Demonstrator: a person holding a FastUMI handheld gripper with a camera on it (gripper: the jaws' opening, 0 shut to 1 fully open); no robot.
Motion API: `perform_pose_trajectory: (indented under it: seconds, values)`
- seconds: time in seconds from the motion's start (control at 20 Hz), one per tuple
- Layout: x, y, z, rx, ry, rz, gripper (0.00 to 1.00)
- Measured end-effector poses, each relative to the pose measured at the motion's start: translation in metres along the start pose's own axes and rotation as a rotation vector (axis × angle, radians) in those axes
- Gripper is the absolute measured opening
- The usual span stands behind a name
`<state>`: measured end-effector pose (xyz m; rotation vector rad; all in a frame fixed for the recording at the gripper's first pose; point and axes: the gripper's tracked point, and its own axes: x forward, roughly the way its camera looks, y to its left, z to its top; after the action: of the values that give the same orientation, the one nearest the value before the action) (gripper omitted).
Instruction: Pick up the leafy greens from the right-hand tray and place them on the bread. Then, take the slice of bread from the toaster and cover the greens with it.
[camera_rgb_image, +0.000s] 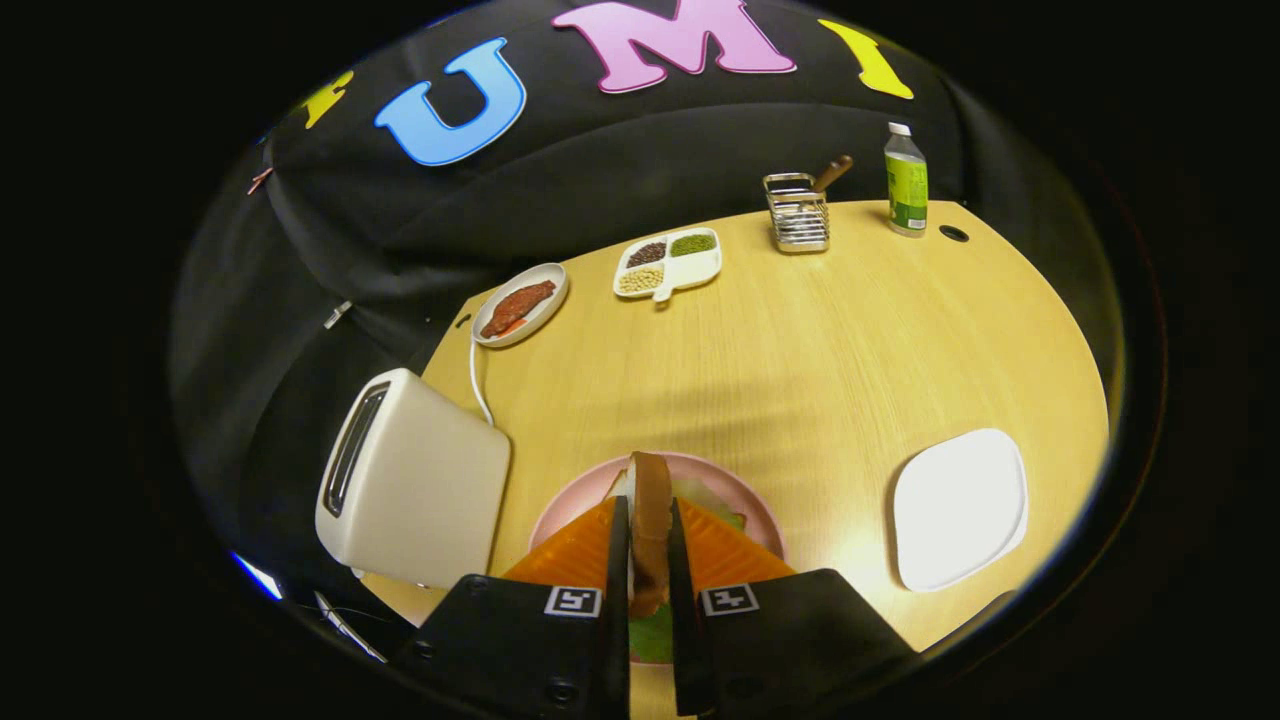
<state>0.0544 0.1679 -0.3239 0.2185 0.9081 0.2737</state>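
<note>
Gripper (650, 560): your fingers are closed to a narrow gap, both pressing on a slice of bread (651, 520) held on edge, crust upward. You hold it upright so it can be lowered flat as the lid, by my reading.

Pink plate (745, 505): directly under and just ahead of the fingers. Leafy greens (652, 632) lie on it, showing beneath the fingers and beside the slice; the lower bread is hidden, so I cannot confirm it. The greens step looks done; covering them remains.

Toaster (415, 480): just left of the plate, slot (352, 450) dark, cord (478, 385) trailing toward the far side of the wooden table (820, 340).

White tray (960, 505): right of the plate, well apart, bare, consistent with the greens having left it.

Far side: oval dish (521, 304) with a reddish meat piece, divided dish (668, 264) of beans and grains, wire holder (797, 212) with a wooden handle, a bottle (906, 180). All clear of your working path.
</note>
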Motion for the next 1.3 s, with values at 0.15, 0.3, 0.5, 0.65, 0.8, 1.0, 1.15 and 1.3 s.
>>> perform_pose_trajectory:
  seconds: [0.15,0.3,0.5,0.65,0.8,1.0,1.15,1.3]
  values:
    - [0.000,-0.020,-0.016,0.028,0.031,-0.056,0.31]
    - [0.004,-0.030,-0.034,-0.019,0.065,-0.085,0.52]
    - [0.000,-0.033,-0.039,-0.090,0.056,-0.087,0.78]
    - [-0.009,-0.031,-0.032,-0.102,0.024,-0.073,0.99]
    - [-0.025,-0.033,-0.016,-0.127,-0.025,-0.073,0.99]
    - [-0.061,-0.033,0.021,-0.178,-0.127,-0.061,0.99]
    - [-0.100,-0.035,0.063,-0.217,-0.246,-0.054,0.99]
    - [-0.144,-0.036,0.108,-0.275,-0.375,-0.050,0.99]
